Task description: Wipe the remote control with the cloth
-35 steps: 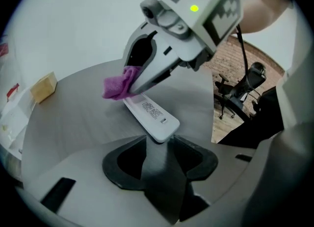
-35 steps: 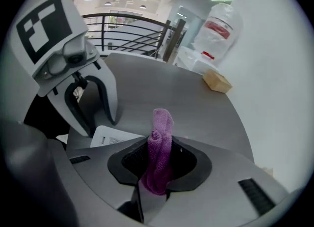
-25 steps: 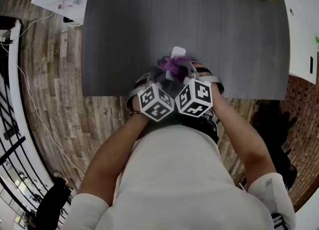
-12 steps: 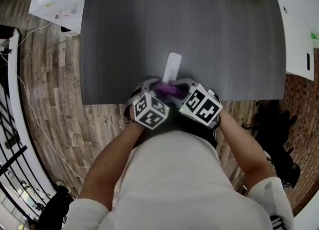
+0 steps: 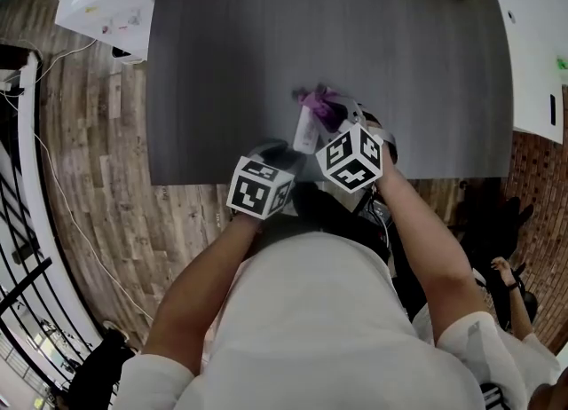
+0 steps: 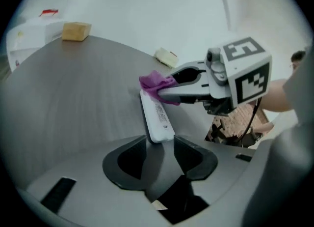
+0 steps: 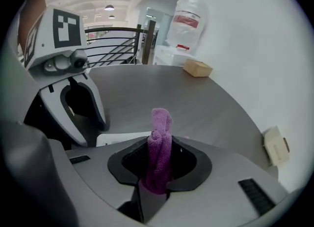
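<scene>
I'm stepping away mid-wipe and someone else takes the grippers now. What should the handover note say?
Left gripper: shut on the near end of the remote control, steadying it at the grey table's front edge.
Right gripper: shut on the purple cloth, which sticks out past its jaws.
Position: the cloth sits at the remote's far end.
Done: both things gripped, cloth brought to the remote. How much is already wiped can't be told.
Left: probably draw the cloth along the remote toward the left gripper.
</scene>
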### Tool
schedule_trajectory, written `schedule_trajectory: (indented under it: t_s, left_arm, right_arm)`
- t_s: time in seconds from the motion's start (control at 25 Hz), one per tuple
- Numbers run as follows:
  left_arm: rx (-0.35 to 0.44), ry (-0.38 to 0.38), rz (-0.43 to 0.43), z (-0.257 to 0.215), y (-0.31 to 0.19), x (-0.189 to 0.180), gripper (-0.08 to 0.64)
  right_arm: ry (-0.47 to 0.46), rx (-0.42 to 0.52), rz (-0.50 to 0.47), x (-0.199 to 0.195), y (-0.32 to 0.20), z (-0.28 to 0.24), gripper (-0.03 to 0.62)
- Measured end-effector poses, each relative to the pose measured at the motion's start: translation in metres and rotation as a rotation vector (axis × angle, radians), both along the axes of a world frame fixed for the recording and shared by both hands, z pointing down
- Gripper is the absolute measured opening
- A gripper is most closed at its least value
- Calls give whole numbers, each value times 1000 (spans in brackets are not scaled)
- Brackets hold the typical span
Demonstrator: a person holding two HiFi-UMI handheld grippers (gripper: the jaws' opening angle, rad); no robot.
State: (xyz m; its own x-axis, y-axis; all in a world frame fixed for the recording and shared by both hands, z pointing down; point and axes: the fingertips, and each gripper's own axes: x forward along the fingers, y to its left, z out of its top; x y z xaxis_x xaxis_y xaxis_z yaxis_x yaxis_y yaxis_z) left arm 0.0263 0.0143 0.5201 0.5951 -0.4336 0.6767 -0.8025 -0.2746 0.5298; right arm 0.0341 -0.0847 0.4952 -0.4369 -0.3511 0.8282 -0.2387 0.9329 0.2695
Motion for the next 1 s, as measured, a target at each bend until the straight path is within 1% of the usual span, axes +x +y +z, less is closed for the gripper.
schedule_trajectory:
  t_s: [0.12,0.16,0.2,0.24,0.28,0.36,0.4,0.44,0.52,0.6,0.72,0.8,0.92,1.0]
  left_arm:
    - [-62,101,-92,-3,10,-3,175]
    - [-74,120,-108,-4,16,-4,175]
    - [-85,132,-117,-5,23,-4,175]
    - [-94,142,-122,-4,30,-3,175]
    - [-104,153,-125,-4,36,-1,175]
    - [-126,182,-131,-2,47,5,175]
    - [-135,199,-136,-2,51,8,175]
    - [-143,217,-141,-1,54,10,175]
    - [-157,252,-166,-3,60,13,175]
    - [-174,290,-212,-3,64,11,175]
    - [-211,355,-291,1,71,6,175]
    - [-227,415,-340,2,75,7,175]
    - [-217,508,-407,1,75,6,176]
    - [-200,551,-459,0,76,2,176]
  right_arm:
    - [-34,-108,44,5,16,1,100]
    - [-50,-133,49,6,20,-2,100]
    - [-68,-132,56,7,19,-6,100]
    - [-86,-103,70,8,11,-12,100]
    - [-99,-55,87,8,-3,-19,100]
    - [-94,29,105,6,-34,-25,100]
    - [-77,42,98,4,-45,-22,100]
    - [-54,36,80,2,-51,-15,100]
    - [-5,-13,27,-3,-50,2,100]
    - [14,-65,-21,-7,-39,11,100]
    - [14,-89,-59,-9,-23,11,100]
    - [13,-105,-75,-10,-15,11,100]
    - [2,-139,-104,-14,1,10,100]
    - [-23,-180,-121,-20,16,9,100]
